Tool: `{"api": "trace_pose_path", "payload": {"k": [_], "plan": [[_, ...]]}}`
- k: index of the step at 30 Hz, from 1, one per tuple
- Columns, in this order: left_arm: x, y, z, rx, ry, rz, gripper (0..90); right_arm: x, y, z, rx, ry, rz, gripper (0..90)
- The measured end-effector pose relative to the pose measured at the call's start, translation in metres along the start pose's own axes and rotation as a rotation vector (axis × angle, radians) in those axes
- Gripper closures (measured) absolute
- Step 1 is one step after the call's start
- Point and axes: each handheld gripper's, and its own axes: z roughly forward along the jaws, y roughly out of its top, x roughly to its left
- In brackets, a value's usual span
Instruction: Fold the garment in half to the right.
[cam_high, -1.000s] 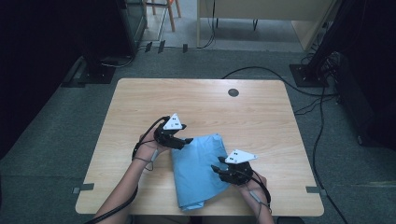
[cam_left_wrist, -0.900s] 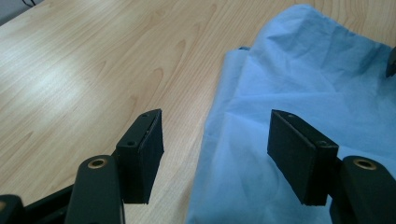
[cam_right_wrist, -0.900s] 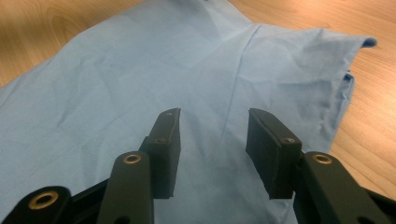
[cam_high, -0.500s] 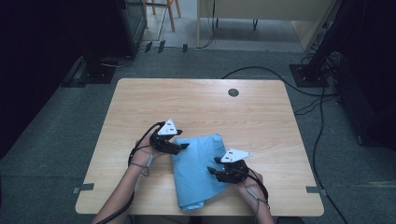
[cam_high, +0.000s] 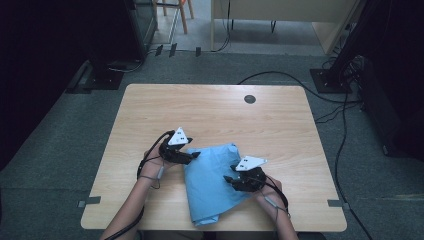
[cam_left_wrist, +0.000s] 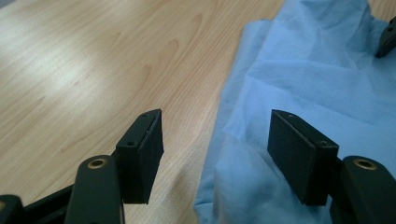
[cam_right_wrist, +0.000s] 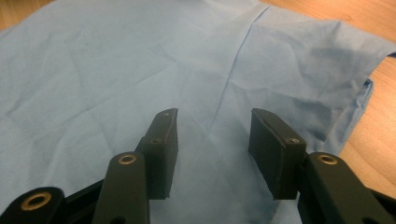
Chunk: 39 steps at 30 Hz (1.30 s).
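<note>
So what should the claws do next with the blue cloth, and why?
Probably the left claw should ease down and close on the edge of the blue cloth. Its jaws stand open with that edge lying between them, one jaw over the bare table, and nothing is pinched. The right claw is open over the cloth's middle, holding nothing, so the cloth can't be lifted or folded until an edge is gripped.

The light wooden bench stood on a grey carpeted floor. A small dark round disc sat in the bench top near its far edge, right of centre. Black cables ran across the floor to the right of the bench and curved behind its far side. Strips of grey tape lay on the floor by both near corners. Wooden chair legs showed at the top.
</note>
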Motion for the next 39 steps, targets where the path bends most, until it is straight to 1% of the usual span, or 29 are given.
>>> {"api": "trace_pose_path", "payload": {"k": [1, 2, 3, 4, 7, 8, 11, 12, 13, 16, 17, 18, 19, 20, 21, 22, 23, 24, 25, 27, 29, 30, 31, 32, 33, 36, 37, 38, 39], "plan": [[-0.002, -0.003, -0.008, -0.02, 0.006, -0.025, 33.4, 0.0, 0.0, 0.0, -0.007, 0.007, 0.004, 50.5], [-0.002, -0.003, -0.008, -0.02, 0.006, -0.025, 30.9, 0.0, 0.0, 0.0, -0.007, 0.007, 0.004, 50.5], [-0.002, -0.003, -0.008, -0.02, 0.006, -0.025, 30.9, -0.001, 0.003, 0.001, -0.022, 0.013, -0.009, 50.5], [-0.002, -0.003, -0.008, -0.02, 0.006, -0.025, 30.9, -0.001, 0.003, 0.001, -0.022, 0.013, -0.009, 48.9], [-0.004, -0.006, -0.012, -0.033, 0.01, -0.033, 30.9, -0.001, 0.003, 0.001, -0.022, 0.013, -0.009, 48.9], [-0.004, -0.006, -0.012, -0.033, 0.01, -0.033, 30.9, -0.004, 0.005, 0.0, -0.035, 0.023, -0.001, 48.9], [-0.006, -0.008, -0.015, -0.036, 0.014, -0.036, 30.9, -0.004, 0.005, 0.0, -0.035, 0.023, -0.001, 48.0], [-0.006, -0.008, -0.015, -0.036, 0.014, -0.036, 30.9, -0.008, 0.008, -0.001, -0.034, 0.017, -0.012, 48.0], [-0.007, -0.01, -0.017, -0.045, 0.016, -0.043, 30.9, -0.009, 0.008, -0.001, -0.032, 0.017, -0.011, 47.9], [-0.007, -0.013, -0.02, -0.049, 0.017, -0.051, 30.9, -0.011, 0.01, -0.001, -0.031, 0.022, -0.013, 47.8], [-0.007, -0.013, -0.02, -0.049, 0.017, -0.051, 30.9, -0.015, 0.012, 0.0, -0.028, 0.031, -0.014, 47.8], [-0.008, -0.015, -0.022, -0.056, 0.015, -0.066, 30.9, -0.016, 0.012, 0.0, -0.026, 0.031, -0.019, 47.8], [-0.008, -0.015, -0.022, -0.056, 0.015, -0.066, 30.9, -0.016, 0.012, 0.0, -0.026, 0.031, -0.019, 47.8], [-0.008, -0.015, -0.022, -0.056, 0.015, -0.066, 30.9, -0.019, 0.011, 0.004, -0.003, 0.029, -0.036, 47.8], [-0.007, -0.017, -0.022, -0.062, 0.002, -0.082, 30.9, -0.019, 0.011, 0.004, -0.003, 0.029, -0.036, 47.8], [-0.007, -0.017, -0.022, -0.062, 0.002, -0.082, 30.9, -0.019, 0.011, 0.004, -0.003, 0.029, -0.036, 47.8], [-0.008, -0.018, -0.022, -0.061, 0.006, -0.084, 30.9, -0.02, 0.01, 0.007, 0.025, 0.017, -0.064, 47.9], [-0.008, -0.018, -0.022, -0.061, 0.006, -0.084, 30.9, -0.02, 0.01, 0.007, 0.025, 0.017, -0.064, 47.9], [-0.009, -0.018, -0.023, -0.054, 0.007, -0.08, 30.9, -0.022, 0.008, 0.009, 0.038, -0.004, -0.083, 47.8], [-0.009, -0.018, -0.025, -0.056, 0.013, -0.082, 30.9, -0.022, 0.007, 0.009, 0.034, -0.008, -0.074, 47.8], [-0.011, -0.02, -0.028, -0.056, 0.008, -0.085, 30.8, -0.024, 0.005, 0.007, 0.007, 0.007, -0.054, 46.3], [-0.011, -0.02, -0.028, -0.056, 0.008, -0.085, 30.8, -0.024, 0.005, 0.007, 0.007, 0.007, -0.054, 46.3], [-0.011, -0.02, -0.028, -0.056, 0.008, -0.085, 30.8, -0.024, 0.006, 0.003, -0.017, 0.024, -0.036, 46.3], [-0.011, -0.02, -0.028, -0.056, 0.008, -0.085, 30.8, -0.024, 0.006, 0.003, -0.017, 0.024, -0.036, 45.5], [-0.012, -0.022, -0.029, -0.054, -0.004, -0.092, 30.8, -0.024, 0.006, 0.003, -0.017, 0.024, -0.036, 45.5], [-0.012, -0.023, -0.03, -0.05, -0.001, -0.094, 30.5, -0.024, 0.006, 0.002, -0.024, 0.029, -0.03, 44.8], [-0.012, -0.024, -0.03, -0.052, -0.003, -0.1, 30.5, -0.024, 0.005, 0.002, -0.027, 0.027, -0.028, 43.2], [-0.011, -0.026, -0.033, -0.05, -0.005, -0.121, 29.8, -0.024, 0.005, 0.001, -0.029, 0.026, -0.026, 42.2], [-0.011, -0.026, -0.033, -0.05, -0.005, -0.121, 29.8, -0.024, 0.005, 0.001, -0.029, 0.026, -0.026, 42.2]]}}
